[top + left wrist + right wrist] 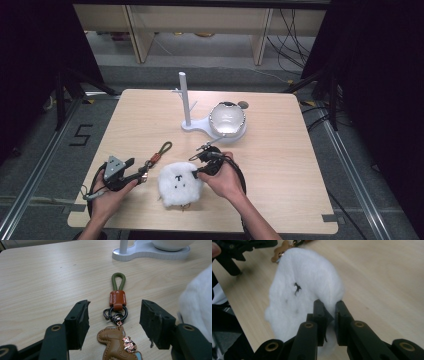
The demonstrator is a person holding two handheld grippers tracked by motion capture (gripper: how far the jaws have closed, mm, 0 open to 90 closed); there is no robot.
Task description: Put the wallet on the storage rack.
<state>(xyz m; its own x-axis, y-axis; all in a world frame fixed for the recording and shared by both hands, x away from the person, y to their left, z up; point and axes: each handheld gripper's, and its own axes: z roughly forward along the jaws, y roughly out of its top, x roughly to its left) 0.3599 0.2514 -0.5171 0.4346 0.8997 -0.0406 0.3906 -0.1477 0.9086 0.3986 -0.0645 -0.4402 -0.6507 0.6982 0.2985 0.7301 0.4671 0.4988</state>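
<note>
A white fluffy plush (179,184) with black face marks lies near the table's front edge. My right gripper (196,172) is shut on the plush's right edge (329,311). A keychain (156,158) lies to the left of the plush, with a green cord loop (118,280), an orange leather tab (117,298), black rings and a brown leather charm (115,343). My left gripper (139,176) is open, its jaws standing on either side of the rings and charm (113,320) without touching them.
A white stand with an upright post (185,100) and small pegs sits at mid-table. A shiny bowl (227,119) rests on the stand's base. The light wooden table (280,165) has bare room on its right side and far left.
</note>
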